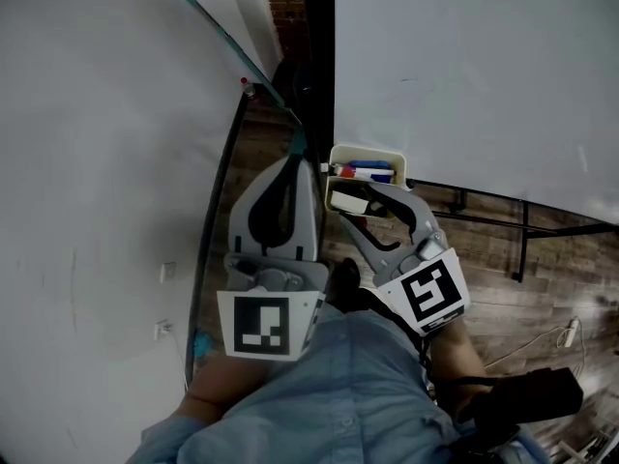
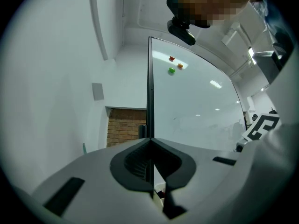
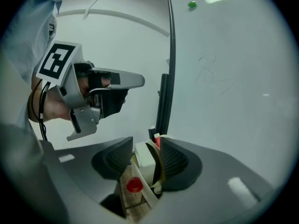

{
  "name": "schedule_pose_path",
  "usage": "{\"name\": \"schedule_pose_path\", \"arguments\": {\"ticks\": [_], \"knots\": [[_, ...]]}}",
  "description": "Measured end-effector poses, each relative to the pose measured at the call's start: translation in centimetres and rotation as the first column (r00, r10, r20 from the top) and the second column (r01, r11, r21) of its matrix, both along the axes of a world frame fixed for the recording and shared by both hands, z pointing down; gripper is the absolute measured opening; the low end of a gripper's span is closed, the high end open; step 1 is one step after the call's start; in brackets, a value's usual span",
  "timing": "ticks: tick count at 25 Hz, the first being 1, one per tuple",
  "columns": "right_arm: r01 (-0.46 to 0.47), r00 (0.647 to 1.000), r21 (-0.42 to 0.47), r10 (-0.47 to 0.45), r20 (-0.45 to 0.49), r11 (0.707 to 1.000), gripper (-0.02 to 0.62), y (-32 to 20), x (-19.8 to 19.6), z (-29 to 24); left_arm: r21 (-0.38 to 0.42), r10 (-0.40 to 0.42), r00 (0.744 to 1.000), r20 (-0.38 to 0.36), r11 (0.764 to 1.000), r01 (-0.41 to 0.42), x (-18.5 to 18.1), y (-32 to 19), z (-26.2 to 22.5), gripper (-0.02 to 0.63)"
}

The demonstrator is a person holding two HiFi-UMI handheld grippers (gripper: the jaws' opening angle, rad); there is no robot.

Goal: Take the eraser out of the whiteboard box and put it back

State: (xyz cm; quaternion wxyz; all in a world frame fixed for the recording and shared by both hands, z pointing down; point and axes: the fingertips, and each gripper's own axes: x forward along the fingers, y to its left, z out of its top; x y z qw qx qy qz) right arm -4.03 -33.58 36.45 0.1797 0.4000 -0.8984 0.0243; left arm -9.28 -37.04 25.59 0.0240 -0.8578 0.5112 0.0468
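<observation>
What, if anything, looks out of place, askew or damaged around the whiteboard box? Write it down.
Nothing looks spilled or damaged. The only slight oddity: the eraser stands on edge, a little tilted, in the whiteboard box beside the markers, between the open jaws of the right gripper, rather than lying flat.

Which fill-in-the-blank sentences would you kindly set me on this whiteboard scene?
1. The jaws of the left tool are ___.
2. The right tool has the white ___ between its open jaws.
3. The third magnet on the whiteboard, beside the red magnet and the orange magnet, is ___.
Missing words: shut; eraser; green.
</observation>
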Motion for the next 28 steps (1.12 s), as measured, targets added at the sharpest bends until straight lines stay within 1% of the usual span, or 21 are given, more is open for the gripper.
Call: {"name": "schedule_pose_path", "arguments": {"ticks": [5, 10, 13, 16, 21, 25, 28], "knots": [[0.028, 0.997, -0.041, -0.031, -0.077, 0.999, 0.181, -0.4, -0.3, 2.3, -0.025, 0.001, 1.0, -0.002, 1.0, -0.001, 0.0, -1.1, 1.2, 0.005], [0.027, 0.987, -0.047, -0.034, -0.156, 0.998, 0.178, -0.6, -0.4, 3.3, -0.045, 0.0, 1.0, -0.001, 0.999, 0.0, 0.2, -2.0, 2.6, 0.005], [0.022, 0.981, -0.05, -0.031, -0.192, 0.999, 0.156, -0.8, -0.4, 3.7, -0.047, 0.004, 1.0, -0.002, 0.999, -0.004, 0.6, -2.1, 2.8, 0.005], [0.02, 0.984, -0.067, -0.031, -0.174, 0.998, 0.138, -0.9, -0.3, 3.6, -0.044, 0.003, 1.0, -0.001, 0.999, -0.003, 0.8, -1.9, 2.5, 0.005], [0.027, 0.996, -0.065, -0.032, -0.085, 0.998, 0.132, -0.7, -0.1, 1.7, -0.033, -0.014, 1.0, 0.009, 0.999, 0.014, 0.6, -1.3, 1.6, 0.005], [0.042, 0.998, -0.044, -0.045, -0.048, 0.998, 0.132, 0.0, 0.3, -0.7, -0.016, -0.044, 0.999, 0.013, 0.999, 0.044, 0.0, -0.5, 0.4, 0.005], [0.059, 0.998, -0.008, -0.059, -0.02, 0.998, 0.132, 0.4, 0.4, -2.7, 0.01, -0.061, 0.998, 0.015, 0.998, 0.061, -0.3, 0.0, -0.6, 0.005]]}}
